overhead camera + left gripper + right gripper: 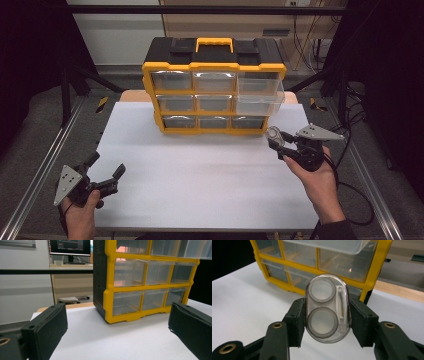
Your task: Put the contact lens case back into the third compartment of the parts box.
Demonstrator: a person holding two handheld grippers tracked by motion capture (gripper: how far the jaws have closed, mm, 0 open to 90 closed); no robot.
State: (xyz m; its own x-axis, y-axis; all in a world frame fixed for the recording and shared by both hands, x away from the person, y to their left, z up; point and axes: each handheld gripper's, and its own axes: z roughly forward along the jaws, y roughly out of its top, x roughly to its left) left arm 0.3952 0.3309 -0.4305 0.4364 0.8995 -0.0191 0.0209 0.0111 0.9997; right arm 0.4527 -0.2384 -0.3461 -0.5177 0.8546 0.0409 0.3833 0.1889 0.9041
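A yellow and black organizer box (214,85) with clear drawers stands at the back of the white table (200,175). Its top right drawer (260,90) is pulled out. My right gripper (276,141) hovers in front of the box's lower right corner, shut on a clear oval contact lens case (327,308) with two round grey-rimmed wells; the case (274,135) stands upright between the pads. My left gripper (106,167) rests at the table's front left edge, jaws open and empty; in its own view the wide-apart pads (47,327) frame the box (142,280).
Metal rails run along both sides of the table. Cables trail on the floor at the right. A monitor (69,247) and a desk stand behind the box in the left gripper view. White tabletop stretches between the two grippers.
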